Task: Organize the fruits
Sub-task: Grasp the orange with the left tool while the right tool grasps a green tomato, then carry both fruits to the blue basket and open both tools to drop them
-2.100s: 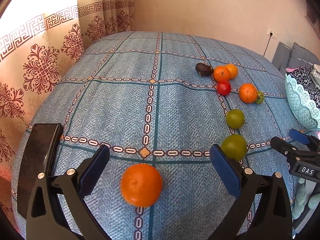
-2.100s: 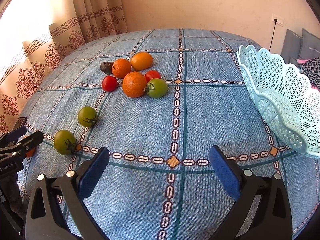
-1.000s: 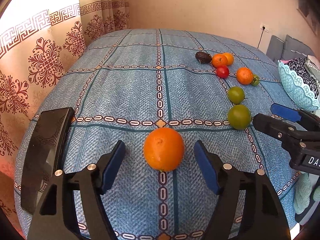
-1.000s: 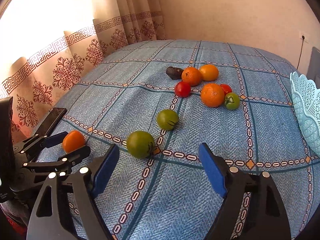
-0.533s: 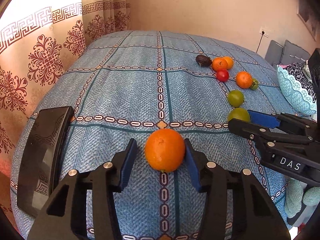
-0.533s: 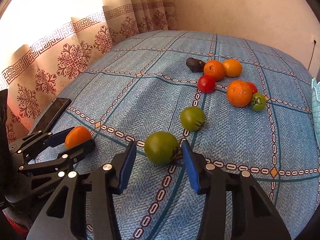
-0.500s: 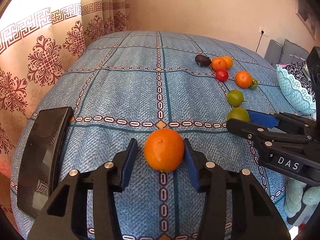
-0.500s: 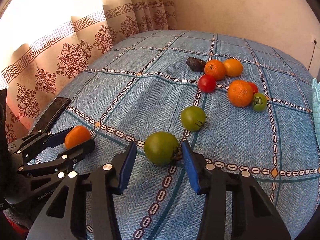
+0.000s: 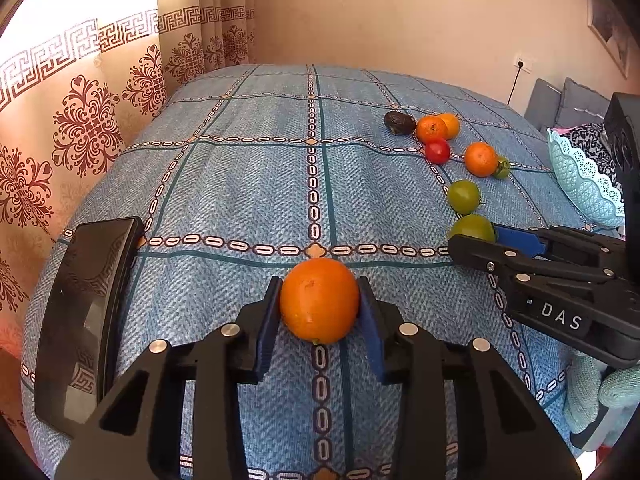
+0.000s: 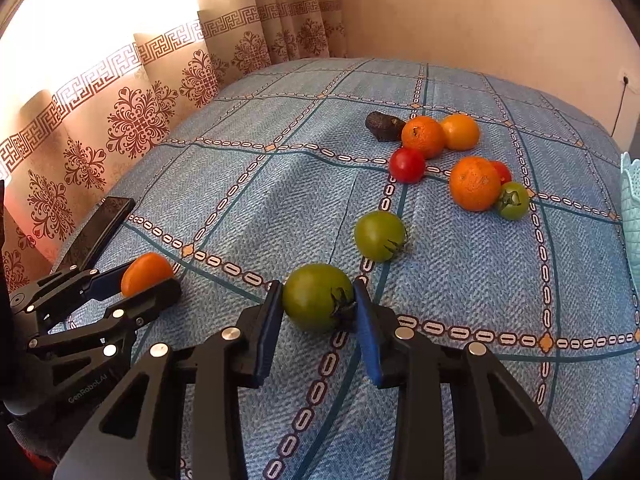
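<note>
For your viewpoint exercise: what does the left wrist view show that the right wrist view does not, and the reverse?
Left only: nearly the whole aqua basket, grey cushions and a gloved hand. Right only: the second red tomato behind an orange, and the green tomato's stem. Both: the left tool shut on the orange, the right tool shut on the green tomato, and the phone.

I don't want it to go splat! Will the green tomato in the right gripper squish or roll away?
Probably not squish: the green tomato looks unripe, so likely firm, though hard squeezing could bruise it. It is round, so it would likely roll if released. Its glossy skin may slip between the right gripper's flat fingers.
</note>
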{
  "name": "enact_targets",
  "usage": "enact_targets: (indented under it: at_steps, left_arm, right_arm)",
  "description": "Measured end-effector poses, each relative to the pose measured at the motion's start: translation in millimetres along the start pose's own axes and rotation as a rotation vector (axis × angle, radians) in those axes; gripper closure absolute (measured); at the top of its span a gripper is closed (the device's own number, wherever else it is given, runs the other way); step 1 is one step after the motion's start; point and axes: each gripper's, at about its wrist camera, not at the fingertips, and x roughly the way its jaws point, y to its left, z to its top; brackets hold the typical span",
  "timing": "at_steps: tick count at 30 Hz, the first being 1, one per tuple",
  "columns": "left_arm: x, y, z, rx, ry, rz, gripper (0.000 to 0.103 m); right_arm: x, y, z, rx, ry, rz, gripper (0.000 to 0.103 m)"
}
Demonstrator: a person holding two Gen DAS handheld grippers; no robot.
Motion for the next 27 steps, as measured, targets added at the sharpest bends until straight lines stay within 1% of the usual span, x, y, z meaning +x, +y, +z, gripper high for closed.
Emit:
enact_targets:
  at_steps: [6, 16, 22, 27]
  left_arm:
    - [-1.1, -1.2, 3.5, -0.004, -0.010, 0.008, 0.065]
    - [-8.8, -4.4, 7.4, 0.007, -0.034, 0.027, 0.065]
    - [-18.2, -9.7, 16.4, 0.019, -0.074, 0.032, 0.065]
    - [-27.2, -22.8, 29.7, 0.045, -0.121, 0.021, 0.065]
  right_arm:
    - [-9.2, -3.4, 0.2, 0.006, -0.025, 0.002, 0.068]
    - [-21.7, -19.0, -0.3, 0.056, -0.057, 0.016, 0.068]
    - [-39.9, -28.8, 6.1, 0.072, -0.101, 0.008, 0.068]
    - [-62.2, -46.8, 11.6, 0.110, -0.155, -0.019, 0.068]
